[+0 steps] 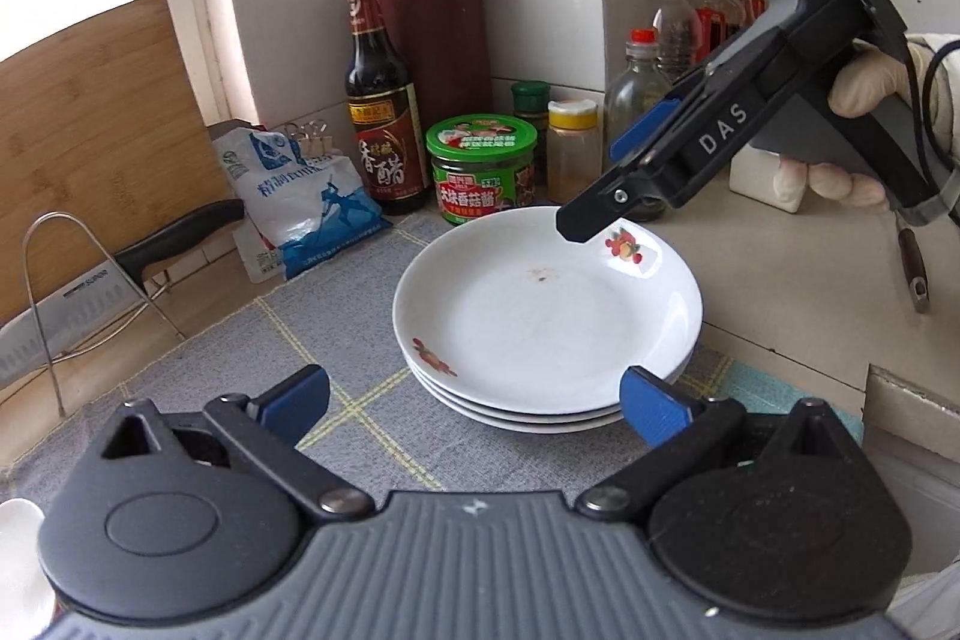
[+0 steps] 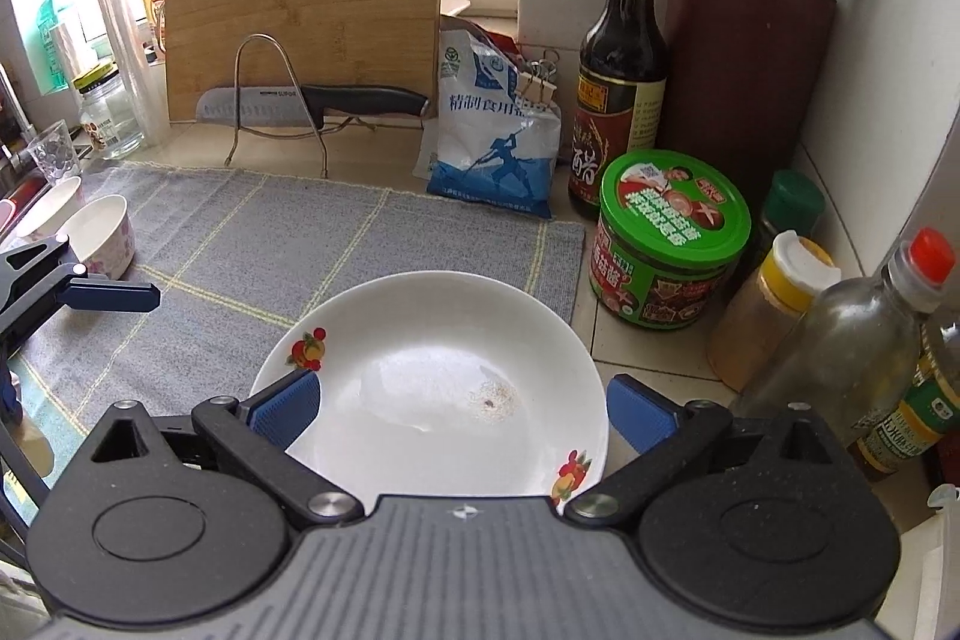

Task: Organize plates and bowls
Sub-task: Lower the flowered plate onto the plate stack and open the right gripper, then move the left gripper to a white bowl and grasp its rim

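Right wrist view: the right gripper (image 2: pixel 459 415) stands fully spread directly above the stack of plates (image 2: pixel 429 382), its blue pads clear of the rim on both sides and nothing grasped. The stack sits at the mat's (image 2: pixel 240 232) right edge, near the back corner of the counter (image 2: pixel 636 340), just beside the green-lidded jar (image 2: pixel 672 235). In the left wrist view the left gripper (image 1: pixel 474 400) is also released and empty, with the stack just ahead of its pads. The plates are round, so no long axis governs the approach. The two bowls (image 2: pixel 99 235) lie well apart at the mat's left edge, beside the left gripper; that hand is judged nearer to them for the next pickup.
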`<state>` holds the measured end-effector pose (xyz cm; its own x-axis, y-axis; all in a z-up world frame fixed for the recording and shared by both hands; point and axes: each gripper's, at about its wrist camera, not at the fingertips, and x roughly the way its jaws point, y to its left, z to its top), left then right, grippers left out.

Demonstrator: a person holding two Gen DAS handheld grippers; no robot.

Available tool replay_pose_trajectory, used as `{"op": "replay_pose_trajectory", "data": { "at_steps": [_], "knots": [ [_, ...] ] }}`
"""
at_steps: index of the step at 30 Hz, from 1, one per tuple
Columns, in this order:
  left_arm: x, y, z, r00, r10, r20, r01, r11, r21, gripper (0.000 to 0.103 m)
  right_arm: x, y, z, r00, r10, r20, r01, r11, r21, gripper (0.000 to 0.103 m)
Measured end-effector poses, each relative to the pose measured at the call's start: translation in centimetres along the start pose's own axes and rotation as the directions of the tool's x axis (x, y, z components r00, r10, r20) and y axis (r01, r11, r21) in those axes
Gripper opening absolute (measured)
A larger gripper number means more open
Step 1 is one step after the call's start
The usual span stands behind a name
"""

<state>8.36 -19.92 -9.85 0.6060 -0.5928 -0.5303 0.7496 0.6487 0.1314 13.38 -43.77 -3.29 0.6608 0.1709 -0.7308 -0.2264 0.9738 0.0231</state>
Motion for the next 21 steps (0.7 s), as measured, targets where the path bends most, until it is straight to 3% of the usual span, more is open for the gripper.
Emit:
{"op": "replay_pose_trajectory", "data": {
  "at_steps": [9, 21],
  "knots": [
    [-5.1, 1.9, -1.7, 0.992, 0.128, 0.011, -0.126, 0.988, -0.087, 0.102, -1.2, 5.9, 0.3, 0.993, -0.020, 0.115, 0.028, 0.997, -0.071, 0.103],
    [-11.8, 8.2, -7.5, 0.988, 0.141, -0.068, -0.148, 0.982, -0.114, 0.102, 1.3, 19.0, -1.6, 0.994, 0.057, 0.092, -0.047, 0.993, -0.105, 0.103]
  ]
}}
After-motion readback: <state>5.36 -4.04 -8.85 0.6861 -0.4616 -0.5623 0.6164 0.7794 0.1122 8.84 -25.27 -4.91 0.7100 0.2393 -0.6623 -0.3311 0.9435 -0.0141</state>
